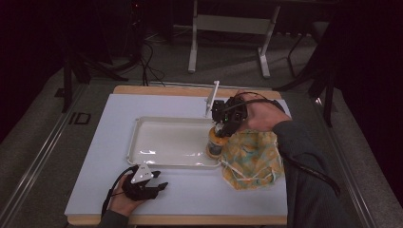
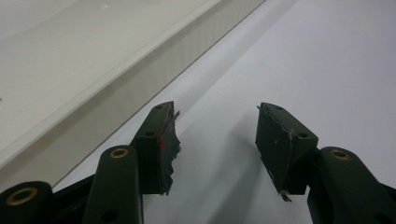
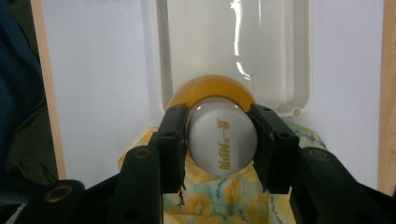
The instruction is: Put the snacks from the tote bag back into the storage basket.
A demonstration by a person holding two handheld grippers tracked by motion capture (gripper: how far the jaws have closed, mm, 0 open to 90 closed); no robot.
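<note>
The right tool (image 1: 220,129) is clamped on the white cap of a small orange jar (image 3: 212,98) poised over the tray's (image 1: 142,124) near-right corner beside the patterned cloth (image 1: 252,159), while the left tool (image 1: 159,186) rests gaping and empty on the worktop (image 1: 95,166), well apart.

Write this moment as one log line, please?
right gripper: shut on jar, over tray edge | left gripper: open, idle on table | cloth bag: beside tray
</note>
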